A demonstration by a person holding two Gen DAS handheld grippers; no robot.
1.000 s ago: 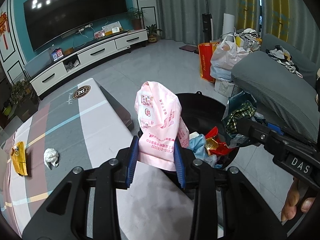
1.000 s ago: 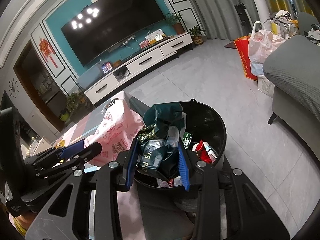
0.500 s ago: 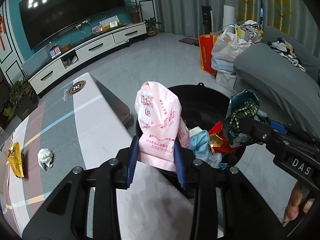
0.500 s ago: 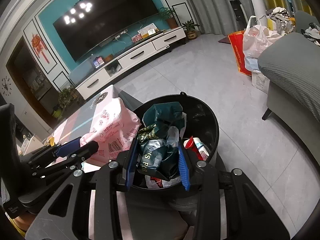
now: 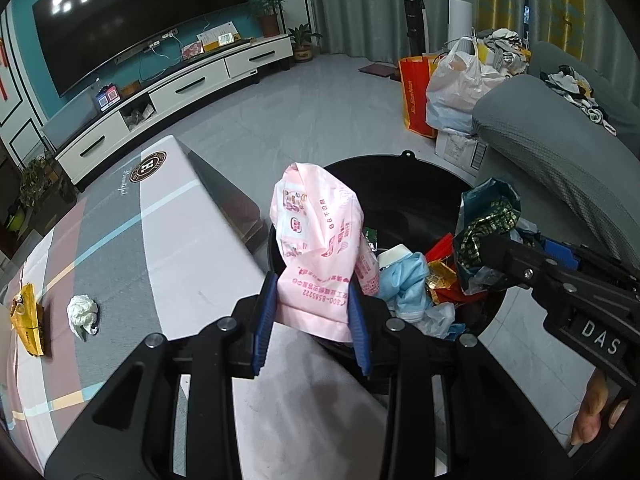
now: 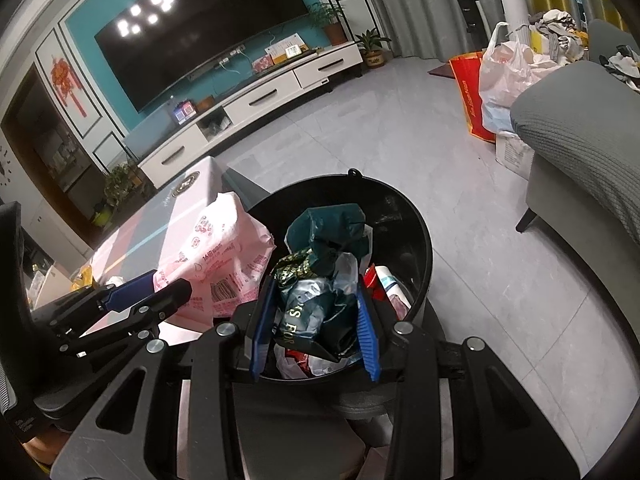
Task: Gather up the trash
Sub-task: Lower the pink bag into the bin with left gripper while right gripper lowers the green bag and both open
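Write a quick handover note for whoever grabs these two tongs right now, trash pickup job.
Left tongs: shut on the pink bag, held at the black bin's near rim.
Right tongs: shut on the dark green wrapper, over the bin.
Done: bin already holds several wrappers.
Left: drop both pieces in, then fetch the white tissue wad and yellow wrapper from the table.

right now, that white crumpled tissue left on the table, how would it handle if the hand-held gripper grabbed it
The crumpled tissue looks soft and wadded, so it would probably squash flat between the fingers. It likely weighs almost nothing and may skid on the smooth table if nudged. Nothing about it looks fragile.
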